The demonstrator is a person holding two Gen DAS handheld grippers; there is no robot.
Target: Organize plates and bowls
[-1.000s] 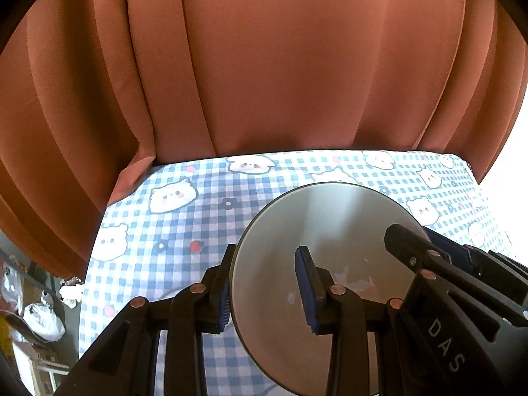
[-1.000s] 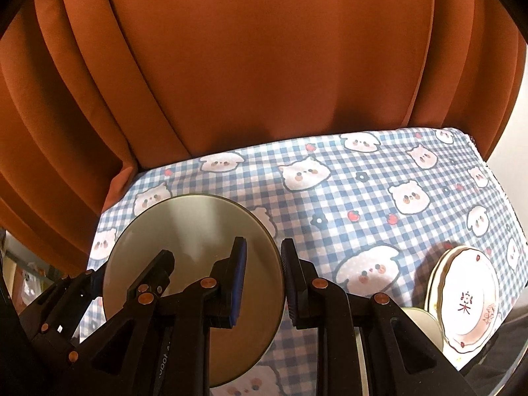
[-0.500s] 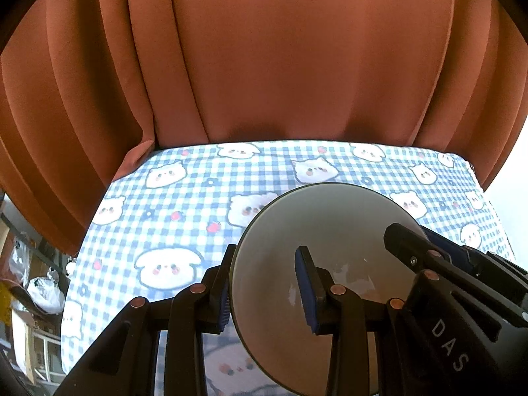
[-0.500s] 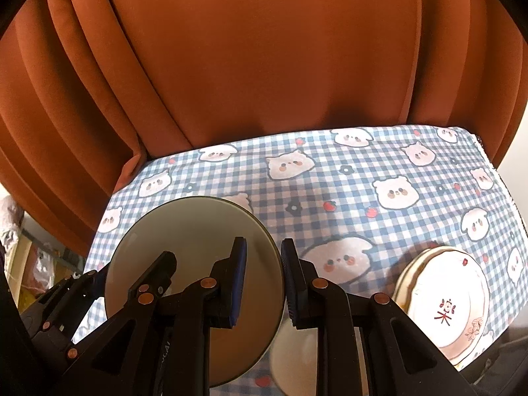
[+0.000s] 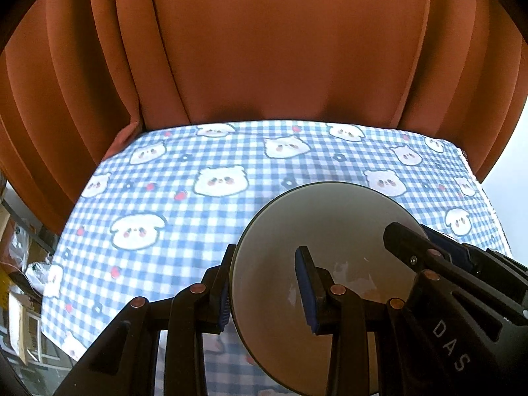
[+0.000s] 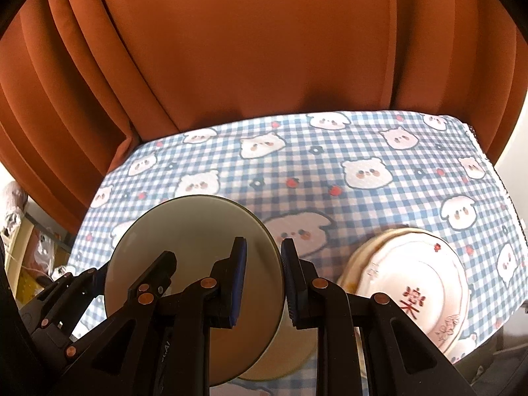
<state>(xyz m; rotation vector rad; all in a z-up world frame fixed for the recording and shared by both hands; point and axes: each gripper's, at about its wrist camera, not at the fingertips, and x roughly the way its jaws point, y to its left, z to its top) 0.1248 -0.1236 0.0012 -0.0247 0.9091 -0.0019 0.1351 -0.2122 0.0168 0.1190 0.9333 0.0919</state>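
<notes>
Here, left wrist view: left gripper is clamped on the near rim of the grey-green plate, held above the checked tablecloth; right gripper pinches the opposite rim.

Right wrist view: right gripper nips that plate's edge; the patterned plates lie just right of it. Stiff, glazed, likely slippery and breakable; opposite-rim holds suit.
</notes>
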